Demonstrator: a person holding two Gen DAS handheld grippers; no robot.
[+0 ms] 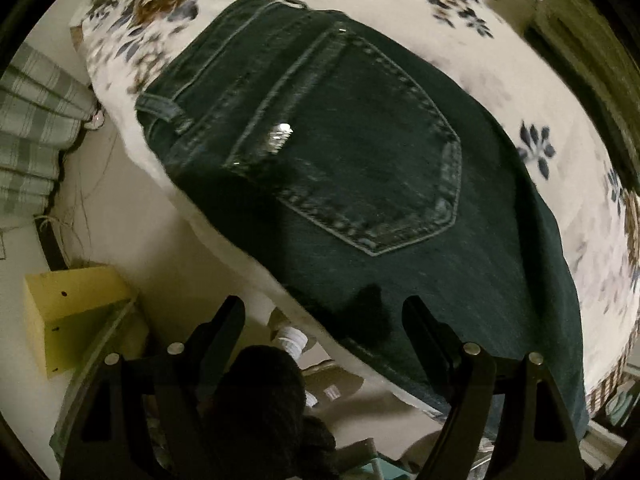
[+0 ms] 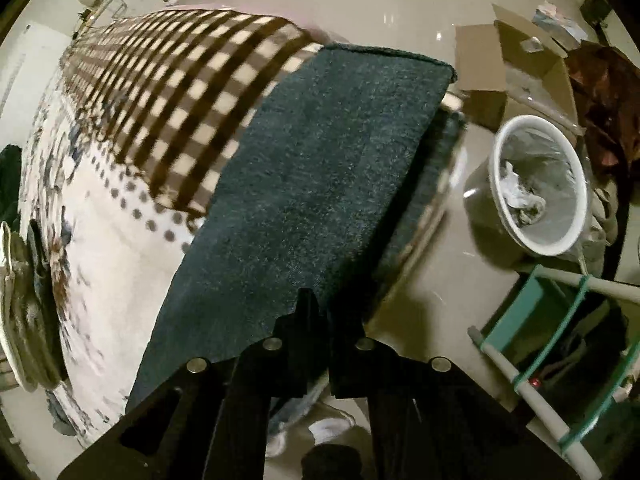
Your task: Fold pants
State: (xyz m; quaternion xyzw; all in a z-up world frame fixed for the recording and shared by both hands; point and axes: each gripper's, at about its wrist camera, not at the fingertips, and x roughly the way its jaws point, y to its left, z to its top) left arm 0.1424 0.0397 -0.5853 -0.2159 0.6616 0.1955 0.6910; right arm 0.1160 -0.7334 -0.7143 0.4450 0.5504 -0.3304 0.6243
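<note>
Bed w/ floral cover, checked blanket at one end; pale glossy floor around, littered w/ cardboard. White bin w/ crumpled paper beside the bed, well apart from the denim. Yellow block on floor at the other side, plaid fabric near the edge of view.

Dark jeans flat on bed, back pocket up, waistband toward far edge. Leg part stretched over checked blanket, hem end hanging just past mattress edge, second layer showing underneath.

Left gripper spread wide, nothing between jaws; right-hand finger over the denim near bed edge, other over floor. Contact w/ cloth: can't tell.

Right gripper pressed together on near edge of jeans leg, cloth pinched between the tips. Motion blur in both views.
</note>
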